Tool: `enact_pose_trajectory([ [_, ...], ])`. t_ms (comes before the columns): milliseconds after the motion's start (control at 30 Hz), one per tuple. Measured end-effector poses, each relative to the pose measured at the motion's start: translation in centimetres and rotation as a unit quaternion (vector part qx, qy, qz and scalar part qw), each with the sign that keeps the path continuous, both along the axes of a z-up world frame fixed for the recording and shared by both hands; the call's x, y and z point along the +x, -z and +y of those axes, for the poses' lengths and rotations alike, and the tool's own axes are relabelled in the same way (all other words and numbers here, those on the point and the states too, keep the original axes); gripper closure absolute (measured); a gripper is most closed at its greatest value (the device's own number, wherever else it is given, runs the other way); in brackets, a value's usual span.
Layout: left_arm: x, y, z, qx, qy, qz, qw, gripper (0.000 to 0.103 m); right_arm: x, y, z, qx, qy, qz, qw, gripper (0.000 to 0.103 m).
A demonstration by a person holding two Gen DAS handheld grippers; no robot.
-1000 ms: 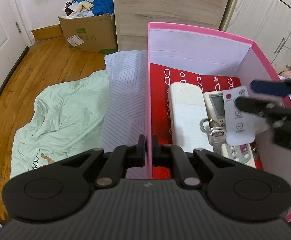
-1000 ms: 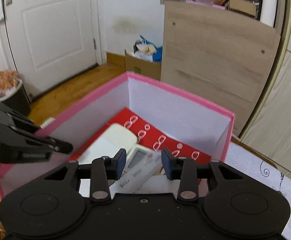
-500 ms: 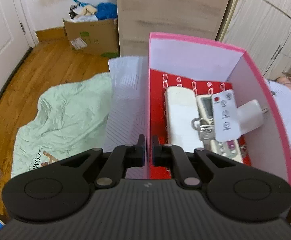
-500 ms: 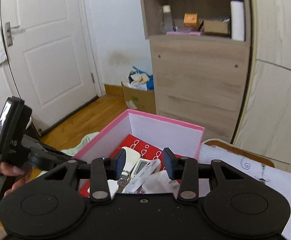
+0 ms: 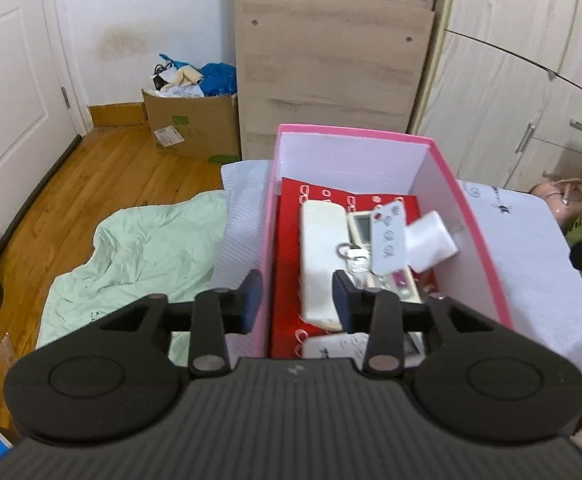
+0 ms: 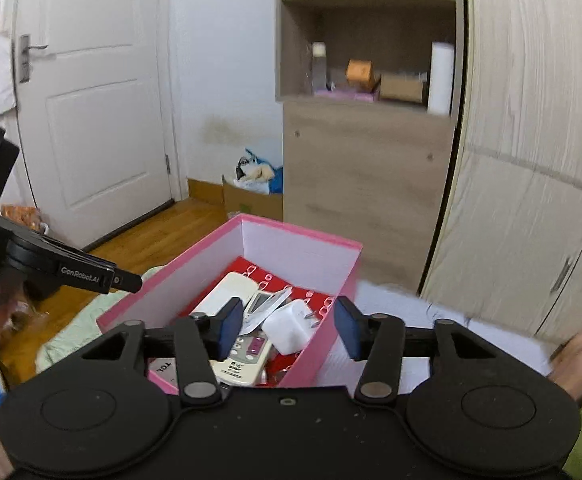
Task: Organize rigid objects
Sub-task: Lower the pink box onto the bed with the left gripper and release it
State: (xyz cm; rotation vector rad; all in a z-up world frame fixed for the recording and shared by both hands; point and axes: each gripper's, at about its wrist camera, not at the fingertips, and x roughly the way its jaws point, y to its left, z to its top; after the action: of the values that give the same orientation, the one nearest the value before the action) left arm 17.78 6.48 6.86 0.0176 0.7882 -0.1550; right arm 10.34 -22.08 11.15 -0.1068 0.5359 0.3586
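A: In the pink box (image 5: 487, 280) on the table (image 5: 531, 248) we can see our things: two remotes lying side by side, the long white remote (image 5: 321, 248) and the grey remote (image 5: 365, 228). The small flat remote (image 5: 389, 240), the keys (image 5: 351, 254) and the white plug (image 6: 291, 330) lie on top.

B: So what are we doing now?

A: We think the putting-in step is done. Our left hand-held gripper (image 5: 297, 300) is opening, with the box's pink wall between its jaws but not pinched. Our right hand-held gripper (image 6: 287, 326) is opening too and holds nothing.

B: And next?

A: We likely look for another hard thing outside the box, or stop. We see none left on the table.
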Motion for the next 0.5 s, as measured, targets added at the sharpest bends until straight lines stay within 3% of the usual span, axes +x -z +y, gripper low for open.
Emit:
enact_pose_trajectory([
  [267, -4.3, 0.2, -2.1, -0.026, 0.02, -0.004, 0.9994, 0.055, -3.0, -0.2, -0.7, 0.001, 0.028, -0.021, 0.999, 0.04],
  [367, -5.8, 0.4, -2.7, -0.022, 0.019, -0.011, 0.9995, 0.052, -3.9, 0.2, -1.3, 0.002, 0.045, -0.016, 0.999, 0.032],
  [500, -7.4, 0.8, -3.4, -0.016, 0.015, -0.018, 0.9996, 0.045, -5.0, 0.7, -1.6, -0.003, 0.057, -0.011, 0.998, 0.031],
])
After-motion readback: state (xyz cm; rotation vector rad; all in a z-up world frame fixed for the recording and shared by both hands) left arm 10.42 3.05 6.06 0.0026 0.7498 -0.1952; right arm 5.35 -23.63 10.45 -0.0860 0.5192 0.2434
